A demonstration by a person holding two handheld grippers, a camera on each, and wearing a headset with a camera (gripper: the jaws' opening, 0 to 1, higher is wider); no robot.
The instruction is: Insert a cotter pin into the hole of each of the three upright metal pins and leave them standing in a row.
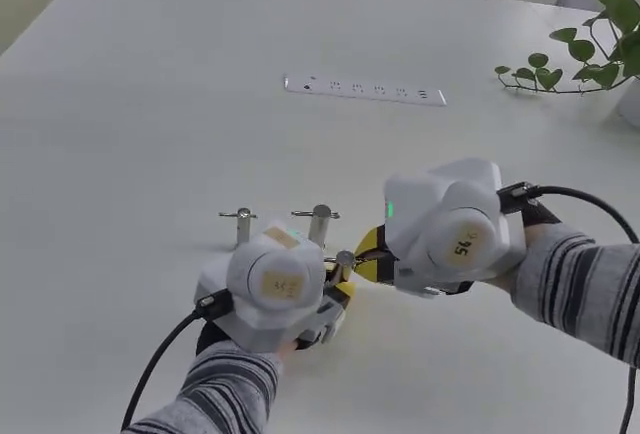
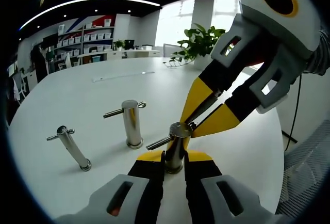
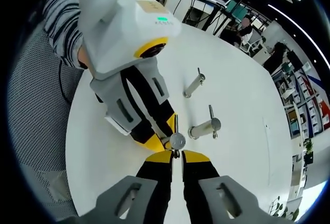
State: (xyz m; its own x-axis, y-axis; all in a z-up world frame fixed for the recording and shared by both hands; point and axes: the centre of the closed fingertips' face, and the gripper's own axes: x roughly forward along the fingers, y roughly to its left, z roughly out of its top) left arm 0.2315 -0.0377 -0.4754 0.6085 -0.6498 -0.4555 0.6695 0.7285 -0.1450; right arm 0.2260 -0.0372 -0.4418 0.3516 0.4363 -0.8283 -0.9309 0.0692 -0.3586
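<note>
Two pins (image 2: 132, 123) are fitted; the third pin (image 2: 177, 137), clamped by the left gripper (image 2: 175, 158), seems half-threaded by the right gripper's (image 2: 188, 123) pinched cotter pin (image 2: 157, 143).

A white bench (image 1: 150, 74) carries a power strip (image 1: 365, 90) toward its far edge and a leafy plant (image 1: 590, 49) at its far right corner. Shelves (image 2: 87, 46) line a wall beside bright windows (image 2: 172, 25).

My left gripper (image 1: 338, 284) was a rounded white shell with a pale tan label (image 1: 280, 282) on its back. My right gripper (image 1: 368, 254) was white too, with black digits (image 1: 463, 247) and a small green light (image 1: 391, 211). Both had black fingers (image 2: 149, 182) tipped in yellow. A black cable (image 1: 160, 364) trailed from each. My sleeves (image 1: 575, 279) were grey with dark stripes.
</note>
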